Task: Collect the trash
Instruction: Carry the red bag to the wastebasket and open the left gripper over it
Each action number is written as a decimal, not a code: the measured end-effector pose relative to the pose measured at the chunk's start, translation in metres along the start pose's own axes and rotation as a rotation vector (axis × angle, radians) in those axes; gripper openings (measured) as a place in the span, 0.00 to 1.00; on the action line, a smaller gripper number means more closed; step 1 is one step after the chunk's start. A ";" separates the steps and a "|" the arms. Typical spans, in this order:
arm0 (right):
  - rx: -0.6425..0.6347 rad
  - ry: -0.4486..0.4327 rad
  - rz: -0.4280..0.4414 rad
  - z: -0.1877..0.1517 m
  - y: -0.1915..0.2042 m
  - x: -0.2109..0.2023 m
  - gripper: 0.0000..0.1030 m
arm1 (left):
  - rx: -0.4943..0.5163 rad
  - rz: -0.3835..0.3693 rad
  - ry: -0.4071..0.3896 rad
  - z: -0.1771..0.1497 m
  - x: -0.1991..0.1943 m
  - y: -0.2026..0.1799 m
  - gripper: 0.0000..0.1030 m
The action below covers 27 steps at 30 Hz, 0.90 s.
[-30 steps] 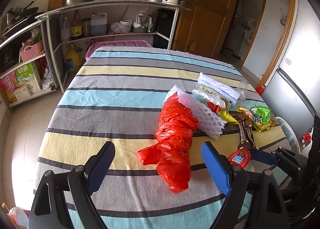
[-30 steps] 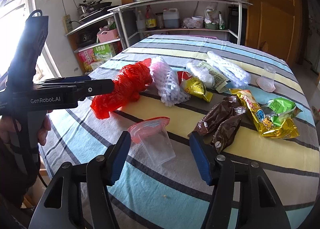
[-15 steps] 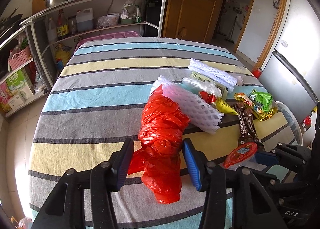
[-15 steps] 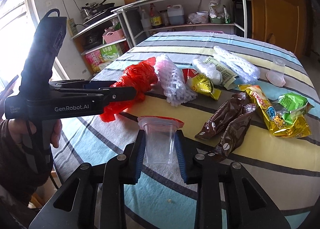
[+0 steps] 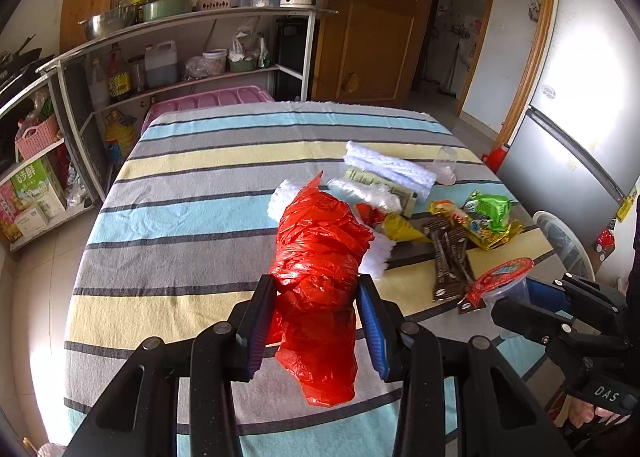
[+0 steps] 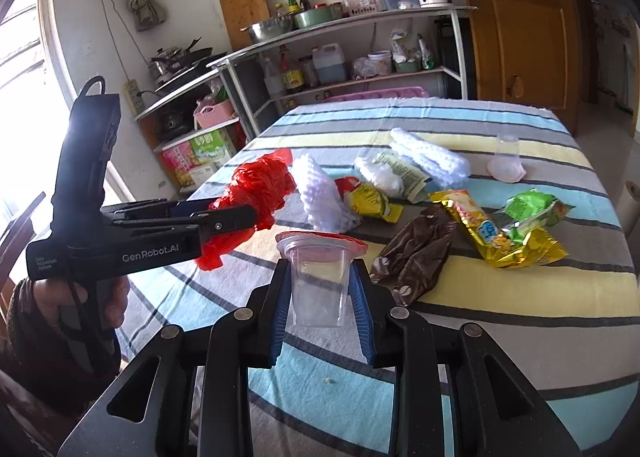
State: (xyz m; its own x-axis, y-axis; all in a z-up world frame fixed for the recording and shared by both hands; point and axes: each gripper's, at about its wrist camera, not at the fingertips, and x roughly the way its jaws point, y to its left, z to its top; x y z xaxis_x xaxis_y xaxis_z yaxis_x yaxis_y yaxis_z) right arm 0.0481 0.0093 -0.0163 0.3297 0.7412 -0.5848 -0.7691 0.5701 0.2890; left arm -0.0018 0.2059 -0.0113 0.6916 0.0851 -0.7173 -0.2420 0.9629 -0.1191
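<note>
1. Above the near edge of the striped table [image 5: 192,217], the left gripper [image 5: 316,321] is clenched on the red plastic bag [image 5: 320,257]. Its jaws have just been closing, and the bag is between them.
2. The bag is crumpled into a long bundle. Its long axis runs away from the gripper, along the line of the fingers; one end hangs down below the pads and the other end points toward the white foam net [image 6: 324,197].
3. The right gripper [image 6: 320,297] grasps the clear plastic cup [image 6: 318,285] by its two sides. The cup stands upright, and its red foil lid [image 6: 324,238] is peeled half open on top.
4. The two grippers are near each other, the bag on the left and the cup on the right. I judge that the next move turns on this: the cup must go into the bag, so the bag needs an open mouth turned toward the right hand. No mouth is open now.
5. The remaining trash lies on the right half of the table, nearer to the right gripper: brown wrappers [image 6: 416,253], a gold snack packet [image 6: 500,233], a green packet [image 6: 532,209].
6. Readable writing: "GenRobot.AI" on the left gripper in the right wrist view, and "DAS" on the right gripper in the left wrist view. The print on the wrappers is too small to read.
</note>
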 end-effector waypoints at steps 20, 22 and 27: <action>0.319 -0.284 -0.506 -0.027 -0.109 -0.180 0.30 | 0.337 -0.442 -0.069 0.050 0.008 -0.210 0.40; 0.351 -0.299 -0.569 -0.033 -0.124 -0.193 0.30 | 0.372 -0.486 -0.053 0.049 0.018 -0.235 0.40; 0.417 -0.290 -0.702 -0.045 -0.159 -0.215 0.30 | 0.434 -0.573 0.028 0.045 0.043 -0.287 0.41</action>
State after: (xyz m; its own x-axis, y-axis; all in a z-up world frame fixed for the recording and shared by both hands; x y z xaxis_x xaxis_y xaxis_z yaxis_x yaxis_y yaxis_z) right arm 0.0749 -0.2563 0.0293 0.8235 0.1974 -0.5318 -0.0902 0.9711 0.2208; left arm 0.1282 -0.0548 0.0231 0.6098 -0.4650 -0.6418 0.4503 0.8697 -0.2022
